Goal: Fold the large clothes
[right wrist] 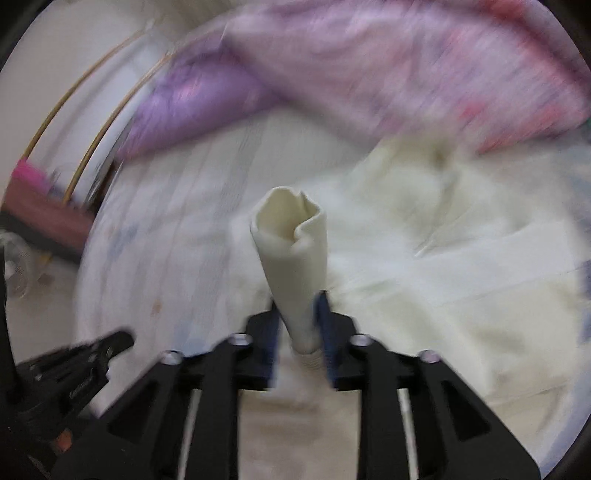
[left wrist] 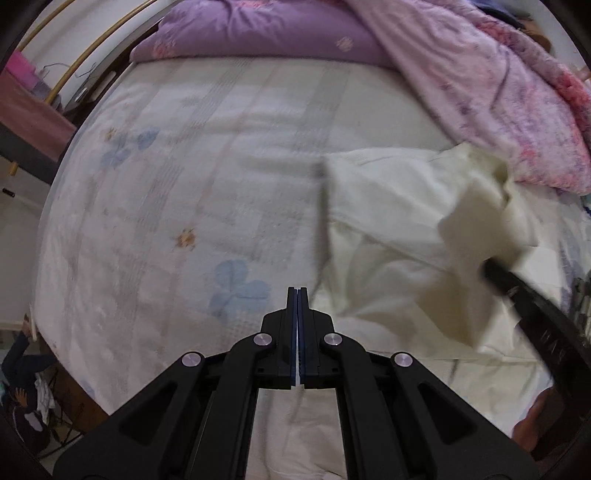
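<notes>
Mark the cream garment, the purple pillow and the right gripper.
cream garment (left wrist: pixel 391 229): left wrist view, flat middle.
purple pillow (left wrist: pixel 258 33): left wrist view, top face.
right gripper (right wrist: pixel 300 314): right wrist view, between fingertips, clamping bunched fabric.

Right wrist view is smeared w/ motion blur: the pink quilt, purple pillow and the bed print are streaks, no pattern readable. The cream garment loses its creases there; only the bunched bit between the fingers is fairly sharp, and its lower end is hidden behind them. The left gripper is a dark blur, cut off at the frame's left edge. In the left wrist view the right gripper is blurred, partly covered by a lifted fold, so can't tell how its fingers stand. The clutter at bottom-left beside the bed is too small to identify.
</notes>
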The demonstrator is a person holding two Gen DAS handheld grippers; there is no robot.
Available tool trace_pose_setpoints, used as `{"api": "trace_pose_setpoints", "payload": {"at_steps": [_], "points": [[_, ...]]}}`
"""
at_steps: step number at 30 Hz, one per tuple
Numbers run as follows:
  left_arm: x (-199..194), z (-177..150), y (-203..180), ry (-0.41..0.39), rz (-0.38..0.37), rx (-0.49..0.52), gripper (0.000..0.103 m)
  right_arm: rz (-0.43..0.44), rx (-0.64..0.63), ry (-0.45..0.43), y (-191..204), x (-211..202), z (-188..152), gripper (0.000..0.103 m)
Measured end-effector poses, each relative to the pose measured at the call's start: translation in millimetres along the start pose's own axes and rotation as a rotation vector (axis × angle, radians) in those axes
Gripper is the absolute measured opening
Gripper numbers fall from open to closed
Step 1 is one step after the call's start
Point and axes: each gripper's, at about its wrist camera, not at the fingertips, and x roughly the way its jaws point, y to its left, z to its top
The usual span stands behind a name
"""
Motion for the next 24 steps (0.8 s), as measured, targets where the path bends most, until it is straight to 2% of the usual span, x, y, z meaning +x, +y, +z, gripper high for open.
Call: {"api": "trace_pose_setpoints", "payload": {"at_steps": [1, 2, 3, 5, 8, 10, 11, 12, 14, 15, 16, 17, 18, 19, 20, 21, 22, 24], "points": [[4, -2, 2, 0.006, 0.0, -0.005, 0.001, 0.067, 0.027, 0.001, -3, 3, -4, 0.045], [10, -4, 4, 0.018, -0.005, -0.012, 0.001, 0.082, 0.029, -0.001, -4, 2, -6, 0.073], [14, -7, 4, 0.025, -0.006, -0.015, 0.001, 0.088, 0.024, -0.019, -6, -3, -7, 0.082], [20, -9, -2, 0.037, -0.003, -0.007, 0.001, 0.078, 0.01, -0.063, -15, -19, -8, 0.082], [26, -10, -21, 0.043, -0.034, 0.017, 0.001, -0.009, 0.013, -0.098, -45, -44, -8, 0.082], [31, -9, -40, 0.044, -0.058, 0.04, 0.001, -0.071, 0.013, -0.108, -64, -56, -9, 0.077], [36, -9, -52, 0.046, -0.073, 0.055, 0.001, -0.136, 0.014, -0.095, -84, -62, -8, 0.063], [43, -9, -64, 0.056, -0.088, 0.069, 0.001, -0.181, 0.02, -0.074, -96, -61, -7, 0.043], [59, -10, -89, 0.091, -0.111, 0.099, 0.001, -0.291, 0.082, -0.016, -136, -61, -8, 0.023], [70, -11, -104, 0.116, -0.117, 0.124, 0.001, -0.304, 0.122, -0.012, -157, -61, -11, 0.018], [83, -12, -121, 0.147, -0.122, 0.156, 0.001, -0.31, 0.148, -0.022, -175, -58, -14, 0.017], [94, -12, -133, 0.168, -0.132, 0.172, 0.001, -0.357, 0.167, 0.0, -197, -47, -16, 0.017], [110, -12, -146, 0.189, -0.153, 0.172, 0.001, -0.426, 0.181, 0.063, -215, -31, -17, 0.014], [130, -13, -158, 0.226, -0.166, 0.17, 0.001, -0.465, 0.216, 0.134, -243, -8, -21, 0.006], [147, -15, -166, 0.267, -0.153, 0.175, 0.001, -0.442, 0.243, 0.141, -256, 1, -23, 0.0], [162, -19, -173, 0.29, -0.118, 0.189, 0.001, -0.403, 0.275, 0.141, -264, -1, -23, 0.0], [160, -21, -176, 0.268, -0.1, 0.212, 0.001, -0.388, 0.296, 0.156, -265, -8, -21, 0.0], [150, -29, -175, 0.251, -0.095, 0.233, 0.001, -0.427, 0.267, 0.172, -258, -35, -28, 0.0]]}}
